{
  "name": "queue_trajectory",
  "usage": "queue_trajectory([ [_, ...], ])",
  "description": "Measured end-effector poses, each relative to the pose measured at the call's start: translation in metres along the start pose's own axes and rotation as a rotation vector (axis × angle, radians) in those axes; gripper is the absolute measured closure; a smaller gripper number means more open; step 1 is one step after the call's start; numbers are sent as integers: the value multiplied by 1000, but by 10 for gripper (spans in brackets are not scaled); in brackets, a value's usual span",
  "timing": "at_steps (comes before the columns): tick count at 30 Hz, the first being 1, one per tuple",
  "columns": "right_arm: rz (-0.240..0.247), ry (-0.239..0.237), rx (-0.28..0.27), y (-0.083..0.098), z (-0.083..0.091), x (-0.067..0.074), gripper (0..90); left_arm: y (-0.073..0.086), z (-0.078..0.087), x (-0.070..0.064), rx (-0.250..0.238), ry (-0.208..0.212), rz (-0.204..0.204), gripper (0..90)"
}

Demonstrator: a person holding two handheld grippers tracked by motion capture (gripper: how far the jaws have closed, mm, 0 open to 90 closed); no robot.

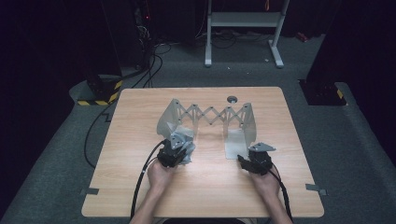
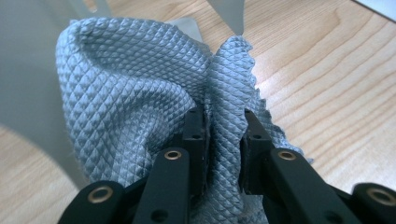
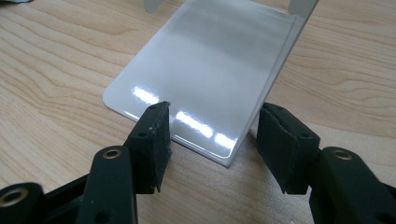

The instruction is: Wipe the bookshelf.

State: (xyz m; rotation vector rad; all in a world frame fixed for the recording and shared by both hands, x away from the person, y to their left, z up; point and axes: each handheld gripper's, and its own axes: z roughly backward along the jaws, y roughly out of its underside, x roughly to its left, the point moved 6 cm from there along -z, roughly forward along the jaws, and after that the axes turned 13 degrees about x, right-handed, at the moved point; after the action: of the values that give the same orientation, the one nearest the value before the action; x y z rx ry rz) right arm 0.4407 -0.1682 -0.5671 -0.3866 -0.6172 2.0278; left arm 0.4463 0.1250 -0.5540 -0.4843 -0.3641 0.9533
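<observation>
The left gripper [image 2: 223, 135] fingers are pinching a soft, limp grey cloth [image 2: 140, 88] by a raised fold, seemingly beside the rack [image 1: 205, 114] on the worktop [image 1: 140, 121]; the right gripper [image 3: 212, 140] is gaping empty.

Left tool [image 1: 176, 151] grips a grey cloth [image 1: 183, 139] beside the metal rack [image 1: 210, 114].

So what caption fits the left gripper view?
Left gripper pinching a fold of grey textured cloth above the wooden table.
</observation>
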Motion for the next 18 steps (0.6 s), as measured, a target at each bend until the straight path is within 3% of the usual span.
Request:
queue_trajectory([
  [5, 0, -1, 0, 0, 0, 0, 450, 8, 3, 21, 12, -34, 62, 762],
  [8, 0, -1, 0, 0, 0, 0, 450, 13, 6, 28, 14, -23, 86, 766],
  [10, 0, 0, 0, 0, 0, 0, 450, 12, 6, 25, 14, -18, 73, 769],
  [14, 0, 0, 0, 0, 0, 0, 450, 1, 1, 3, 2, 27, 11, 770],
  [17, 0, 0, 0, 0, 0, 0, 450, -4, -3, -5, 4, 9, -29, 770],
  [18, 0, 0, 0, 0, 0, 0, 450, -4, -3, -4, 3, 13, -25, 770],
])
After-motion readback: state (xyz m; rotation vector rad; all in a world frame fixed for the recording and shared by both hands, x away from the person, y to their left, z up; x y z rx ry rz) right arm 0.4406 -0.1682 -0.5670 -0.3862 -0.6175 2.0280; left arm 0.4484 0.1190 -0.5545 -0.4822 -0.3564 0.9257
